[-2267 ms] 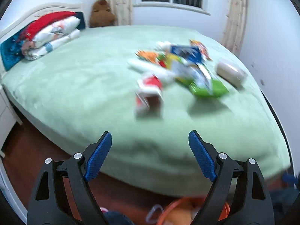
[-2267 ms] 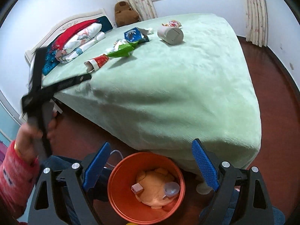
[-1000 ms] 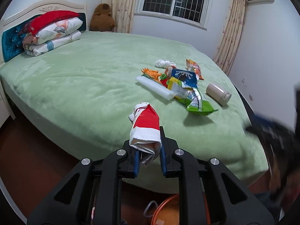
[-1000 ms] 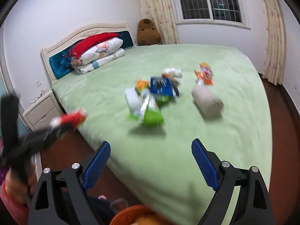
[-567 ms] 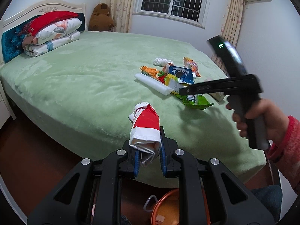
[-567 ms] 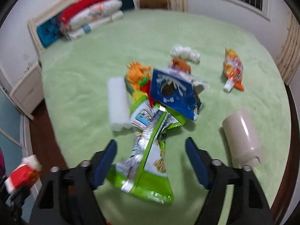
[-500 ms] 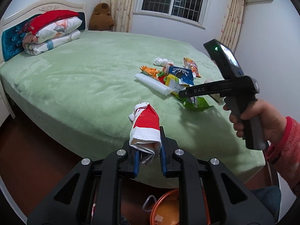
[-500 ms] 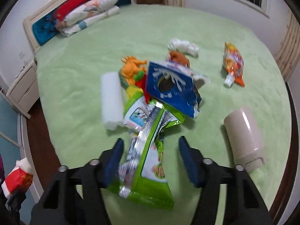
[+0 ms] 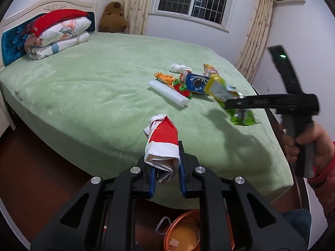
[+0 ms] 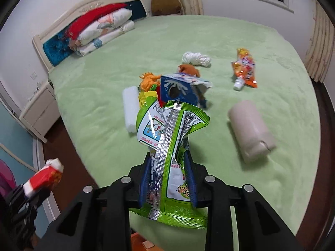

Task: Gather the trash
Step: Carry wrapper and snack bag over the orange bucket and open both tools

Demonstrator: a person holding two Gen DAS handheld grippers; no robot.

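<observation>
My left gripper [image 9: 166, 172] is shut on a crumpled red and white wrapper [image 9: 162, 140], held off the bed's near edge above an orange bin [image 9: 186, 233]. My right gripper [image 10: 168, 176] is shut on a green snack bag [image 10: 170, 146], lifted above the green bed [image 10: 261, 188]; it also shows in the left wrist view [image 9: 228, 99]. Left on the bed are a blue carton [image 10: 179, 91], a white foam roll [image 10: 130, 108], an orange toy [image 10: 148, 81], a beige jar [image 10: 249, 130], an orange pouch [image 10: 245, 67] and a white wad [image 10: 195, 59].
Folded bedding [image 9: 55, 34] lies against the headboard with a brown plush toy [image 9: 113, 17] beside it. A white nightstand [image 10: 38, 110] stands left of the bed. Brown wooden floor [image 9: 31, 167] surrounds the bed. A window with curtains is on the far wall.
My right gripper closed on the green snack bag and lifted it off the pile. My left gripper kept holding the red and white wrapper in place.
</observation>
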